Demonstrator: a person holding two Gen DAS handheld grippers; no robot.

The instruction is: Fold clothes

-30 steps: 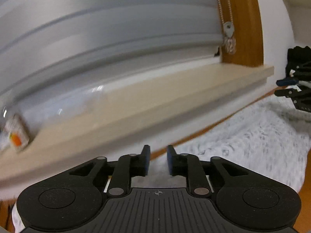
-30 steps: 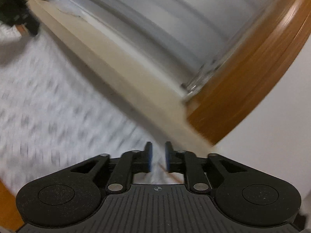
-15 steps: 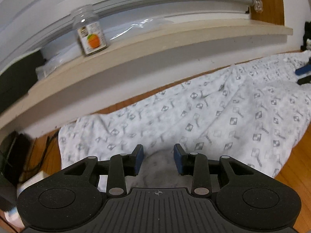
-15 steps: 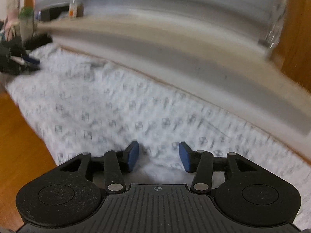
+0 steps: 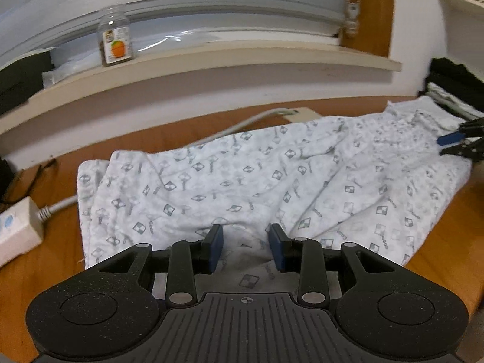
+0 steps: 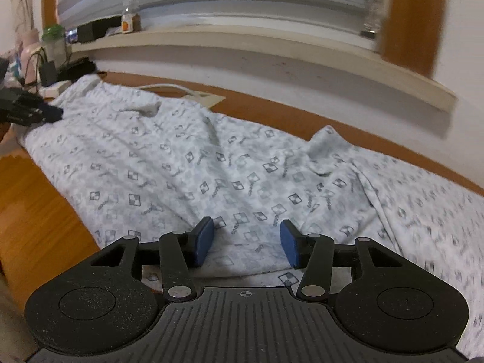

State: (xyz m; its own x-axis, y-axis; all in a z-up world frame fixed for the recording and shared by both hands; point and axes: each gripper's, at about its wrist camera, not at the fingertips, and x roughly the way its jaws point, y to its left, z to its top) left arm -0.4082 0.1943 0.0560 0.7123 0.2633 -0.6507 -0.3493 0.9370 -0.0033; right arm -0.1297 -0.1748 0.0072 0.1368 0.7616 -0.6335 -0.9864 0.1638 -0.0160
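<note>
A white garment (image 5: pixel 242 181) with a grey checked-diamond print lies spread and wrinkled on the wooden table (image 5: pixel 45 272). My left gripper (image 5: pixel 246 248) hovers over its near edge, jaws open, with cloth below the blue pads but not pinched. In the right wrist view the same garment (image 6: pixel 181 157) stretches from left to right, and my right gripper (image 6: pixel 246 243) stands open just above its near hem. Each gripper shows in the other's view: the right gripper (image 5: pixel 459 145) at the garment's far right end, the left gripper (image 6: pixel 33 112) at its far left end.
A window sill (image 5: pixel 272 54) runs behind the table, with a jar (image 5: pixel 116 40) bearing an orange label. A white power strip (image 5: pixel 15 230) and its cable (image 5: pixel 242 124) lie at the left and under the garment's back edge. Dark folded clothes (image 5: pixel 453 81) sit at the right.
Both views swung down from the window and sill onto the garment. Both grippers' jaws stand wider than a second ago, and both now sit lower over the cloth's near edge.
</note>
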